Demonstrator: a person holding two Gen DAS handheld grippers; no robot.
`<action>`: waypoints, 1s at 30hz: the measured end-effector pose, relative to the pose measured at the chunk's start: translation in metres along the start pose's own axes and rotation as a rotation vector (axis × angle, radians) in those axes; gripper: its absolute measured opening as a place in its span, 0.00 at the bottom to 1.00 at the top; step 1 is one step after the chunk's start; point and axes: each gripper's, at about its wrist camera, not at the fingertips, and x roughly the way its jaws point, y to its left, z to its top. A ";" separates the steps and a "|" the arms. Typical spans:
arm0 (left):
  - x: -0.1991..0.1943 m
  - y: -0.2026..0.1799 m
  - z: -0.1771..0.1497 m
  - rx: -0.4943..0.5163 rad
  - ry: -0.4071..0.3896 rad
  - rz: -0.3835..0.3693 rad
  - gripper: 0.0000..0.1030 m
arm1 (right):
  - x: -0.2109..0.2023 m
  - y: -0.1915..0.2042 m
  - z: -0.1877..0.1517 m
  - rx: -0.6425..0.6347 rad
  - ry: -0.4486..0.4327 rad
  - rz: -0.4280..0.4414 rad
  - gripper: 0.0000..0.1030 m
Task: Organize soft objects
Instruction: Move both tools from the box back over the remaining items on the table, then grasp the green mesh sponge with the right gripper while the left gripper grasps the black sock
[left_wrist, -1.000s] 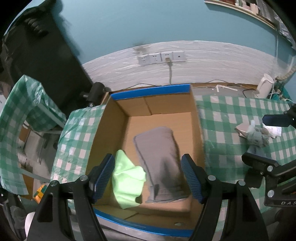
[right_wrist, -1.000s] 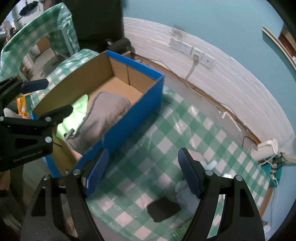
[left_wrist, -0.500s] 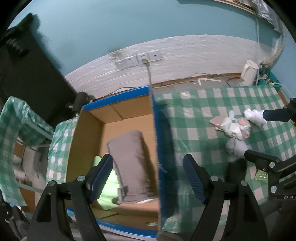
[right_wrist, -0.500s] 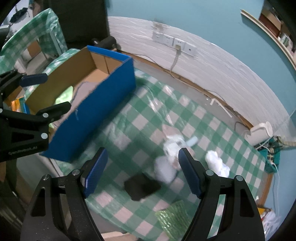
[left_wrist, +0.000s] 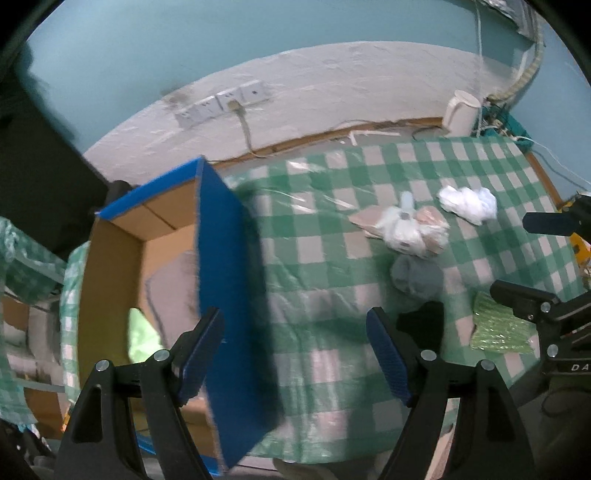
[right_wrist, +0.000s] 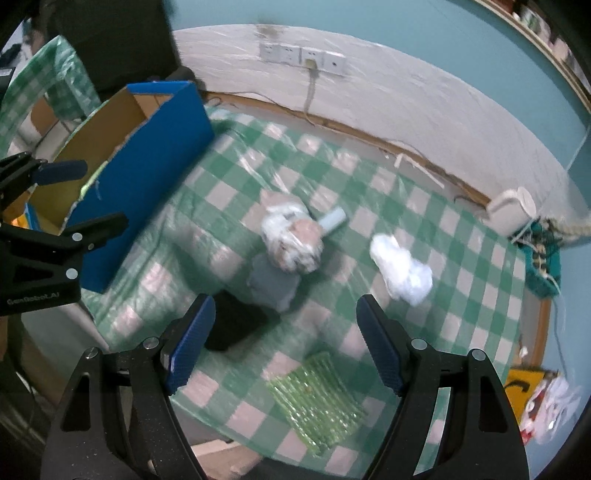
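We hold our left gripper (left_wrist: 295, 347) and right gripper (right_wrist: 284, 339) wide apart, with nothing in them. The soft grey cloth (right_wrist: 273, 284) lies near, right of the blue cardboard box (right_wrist: 147, 147).

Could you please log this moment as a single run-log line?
left tool: open, empty | right tool: open, empty | blue cardboard box: holds grey towel, lime cloth | black cloth: on checked table

Both wrist views above tablecloth (left_wrist: 325, 266)
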 end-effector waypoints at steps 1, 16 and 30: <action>0.002 -0.005 0.000 0.007 0.005 -0.007 0.78 | 0.002 -0.003 -0.004 0.005 0.006 0.000 0.76; 0.041 -0.067 -0.012 0.122 0.112 -0.055 0.83 | 0.045 -0.035 -0.060 0.054 0.151 0.034 0.77; 0.065 -0.095 -0.018 0.165 0.186 -0.105 0.84 | 0.083 -0.035 -0.091 0.005 0.272 0.051 0.79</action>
